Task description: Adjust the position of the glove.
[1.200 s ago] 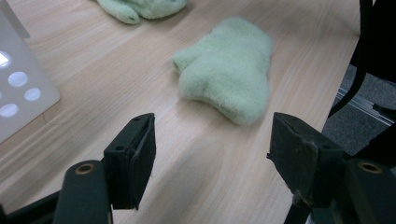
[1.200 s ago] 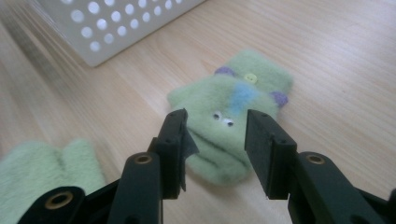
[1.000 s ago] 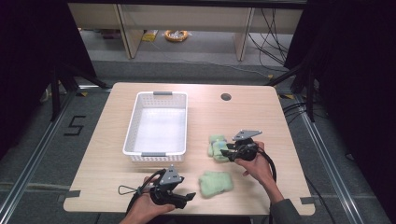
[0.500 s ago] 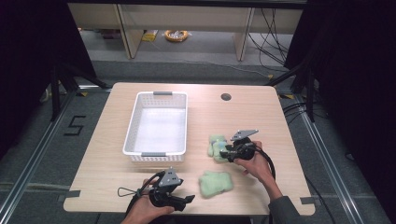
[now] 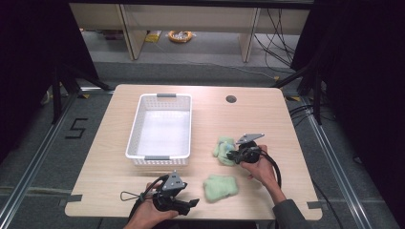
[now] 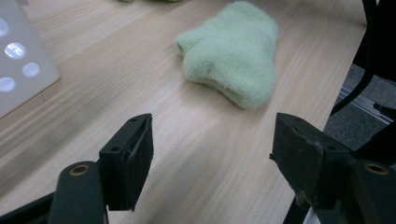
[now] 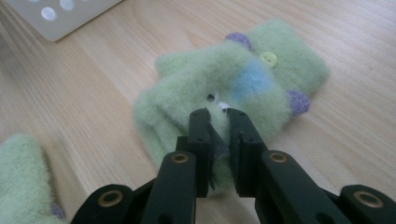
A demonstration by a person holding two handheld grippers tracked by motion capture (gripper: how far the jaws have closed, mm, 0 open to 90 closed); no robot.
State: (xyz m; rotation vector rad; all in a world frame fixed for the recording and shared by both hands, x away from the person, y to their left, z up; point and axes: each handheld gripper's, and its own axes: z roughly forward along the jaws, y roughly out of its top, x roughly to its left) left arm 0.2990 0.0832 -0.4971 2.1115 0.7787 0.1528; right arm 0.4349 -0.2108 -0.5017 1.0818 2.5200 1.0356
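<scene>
On the table [image 5: 205, 107], going big to small. Basket [image 5: 162, 157] white, empty, sits at ten o'clock from centre. Two green fleece mittens lie at four to five o'clock of it, apart from each other. Far mitten [image 5: 222, 148] has the blue patch, yellow button and purple dots; near mitten [image 5: 220, 187] lies plain side up, close to the front edge.

My right claw [image 7: 218, 122] is on the far mitten. Jaws have just been closing and now stand nearly together with a fold of fleece pinched between the tips, near the small eyes. Grip looks shallow: tips only, on the upper layer.

My left claw [image 6: 212, 154] is low over bare wood at six o'clock, jaws wide apart, nothing between them. Near mitten [image 6: 233, 51] lies at twelve o'clock ahead of it, not touched.

Step in hand, as I judge it: lift the far mitten and carry it to the basket at ten o'clock.

Notes for doing it well:
- Test the pinch with a slow, short rise first. If only the top layer lifts, set down and bite deeper.
- Lift straight up until the mitten hangs clear of the wood before swinging over.
- Clear the basket rim; limp fleece can snag there.
- Keep the left claw parked so the cables do not cross.
</scene>
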